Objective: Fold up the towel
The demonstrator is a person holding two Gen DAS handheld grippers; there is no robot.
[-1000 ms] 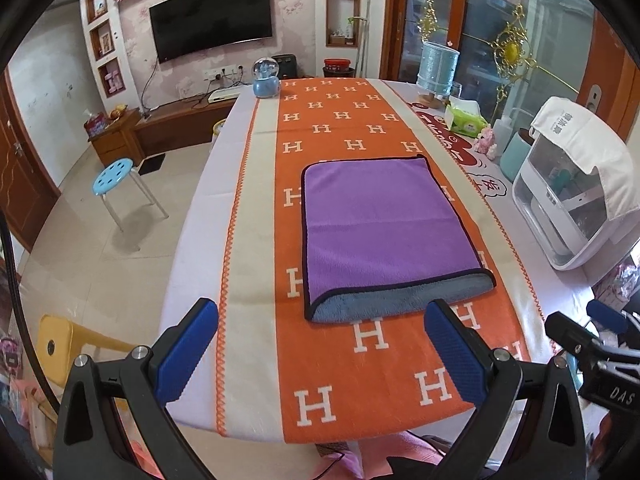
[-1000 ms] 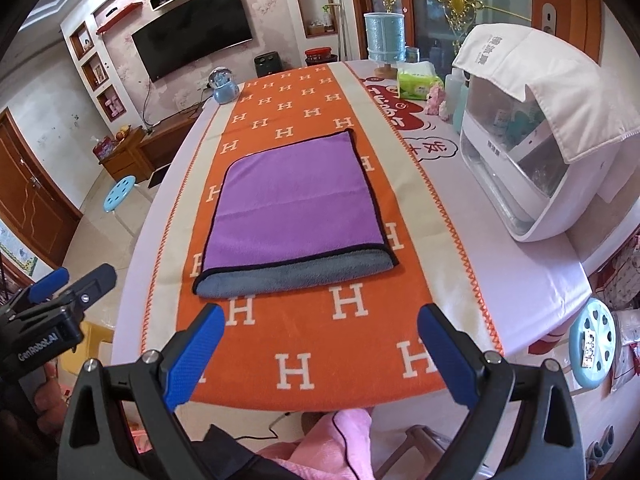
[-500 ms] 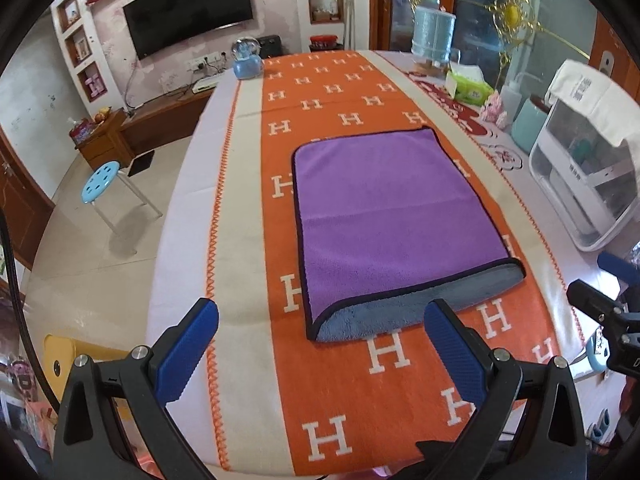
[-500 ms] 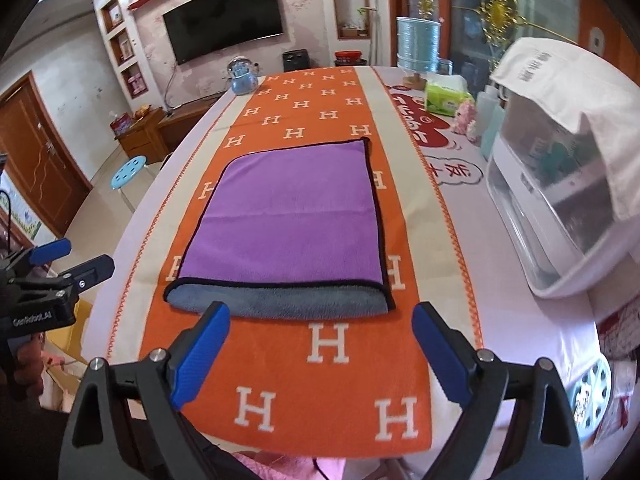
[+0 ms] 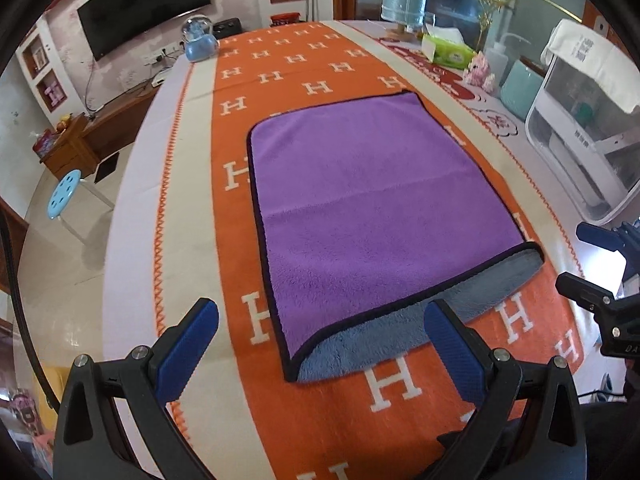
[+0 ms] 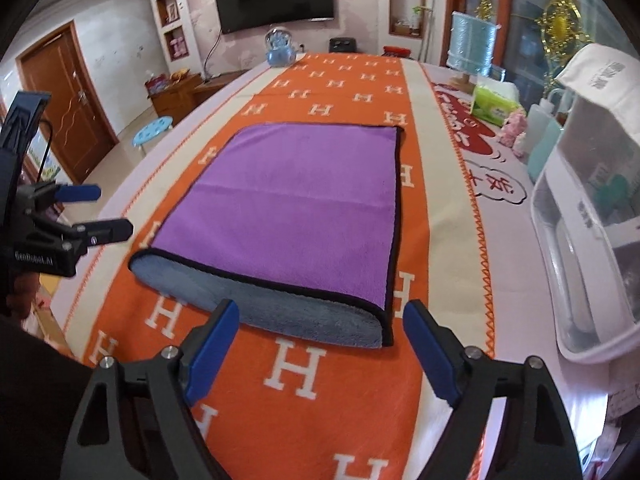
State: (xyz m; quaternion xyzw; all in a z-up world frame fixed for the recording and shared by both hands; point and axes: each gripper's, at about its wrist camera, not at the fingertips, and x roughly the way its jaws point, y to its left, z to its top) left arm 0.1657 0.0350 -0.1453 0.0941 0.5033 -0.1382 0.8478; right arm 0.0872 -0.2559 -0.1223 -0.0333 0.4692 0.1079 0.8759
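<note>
The towel (image 5: 372, 208) lies flat on the orange runner (image 5: 304, 88) of the long table, already doubled over once: the purple top layer stops short of the near edge, so a strip of the grey underside (image 5: 400, 332) shows beyond its black hem. From this I judge one fold done and at least one more left, with neither tool yet on the cloth. The left gripper (image 5: 320, 344) hovers over the towel's near left corner with its blue pads spread wide and nothing between them; the right gripper (image 6: 320, 344) hovers over the near right corner, likewise spread wide and empty. The next fold probably calls for both near corners to be pinched through both layers, or the grey one may lag. The left wrist view shows the towel's left hem running the whole length, the folded corner at its near end, and the right gripper at the frame's right edge, beside the towel. The right wrist view shows instead the right hem, the rounded grey fold at the towel's near left, a faint crease across the purple face, and the left gripper off the towel's left side. The white appliance (image 6: 592, 216) stands well to the towel's right in both.
</note>
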